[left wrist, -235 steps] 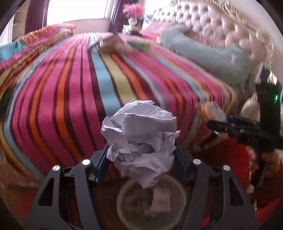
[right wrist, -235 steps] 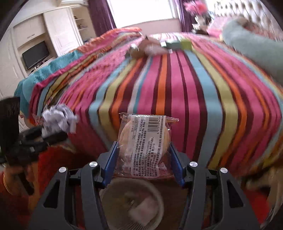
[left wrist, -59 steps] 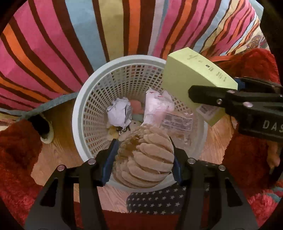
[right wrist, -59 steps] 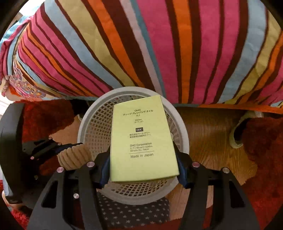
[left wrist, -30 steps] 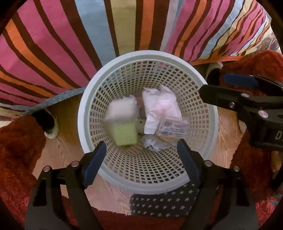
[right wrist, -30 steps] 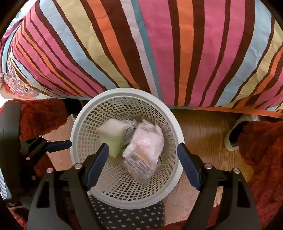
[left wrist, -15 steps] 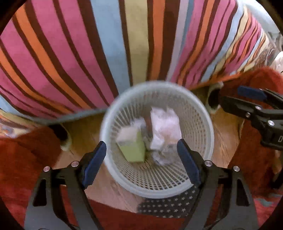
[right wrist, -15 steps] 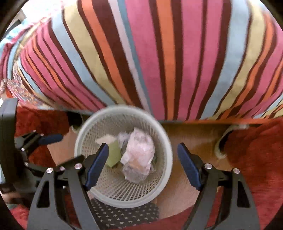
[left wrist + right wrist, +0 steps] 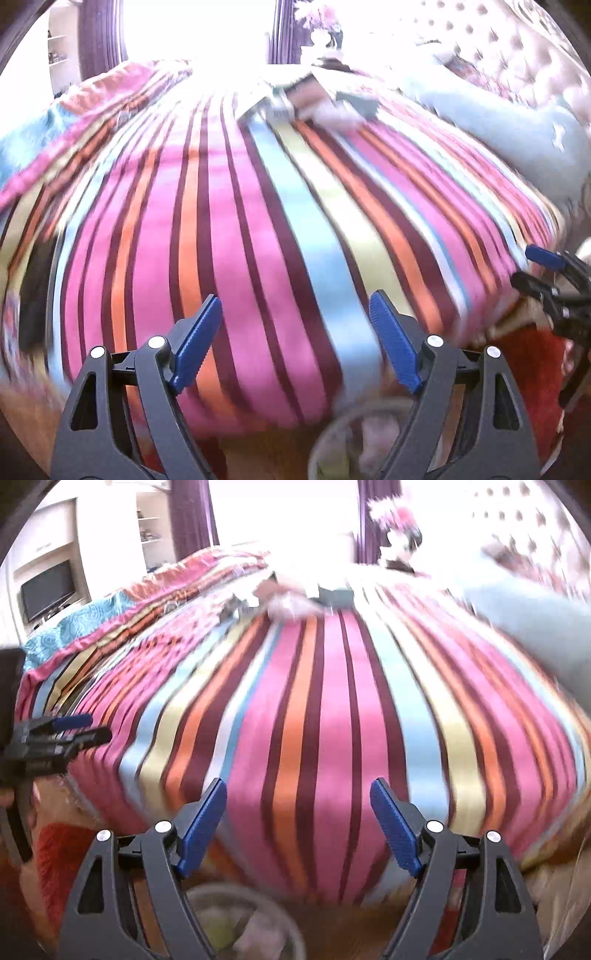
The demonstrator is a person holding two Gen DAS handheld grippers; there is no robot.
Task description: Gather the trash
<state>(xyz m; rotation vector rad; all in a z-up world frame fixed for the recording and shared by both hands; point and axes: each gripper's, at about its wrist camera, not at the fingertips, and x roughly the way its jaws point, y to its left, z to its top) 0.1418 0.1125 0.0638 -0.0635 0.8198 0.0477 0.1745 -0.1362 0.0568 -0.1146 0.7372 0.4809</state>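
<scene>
Both grippers face across the striped bed [image 9: 258, 206]. My left gripper [image 9: 294, 314] is open, with only the bedcover showing between its blue pads. My right gripper [image 9: 298, 794] has its jaws opening and nothing is between them. Each shows in the other's view: the right gripper [image 9: 526, 267] at the right edge, the left gripper [image 9: 98, 727] at the left edge. The white mesh basket [image 9: 347, 415] with trash in it sits low on the floor, under the fingers; its rim [image 9: 236, 890] is blurred. Several blurred bits of trash [image 9: 314, 101] lie at the bed's far side [image 9: 295, 598].
A long teal bolster [image 9: 517, 125] lies along the bed's right side below a tufted headboard [image 9: 535, 55]. A red shaggy rug [image 9: 55, 849] covers the floor beside the basket. A television [image 9: 48, 587] and white shelves stand far left. The window glare washes out the far edge.
Both grippers have risen and tilted up from over the basket to look across the bed. The basket has slid to the bottom edge of both views. Both views are motion-blurred.
</scene>
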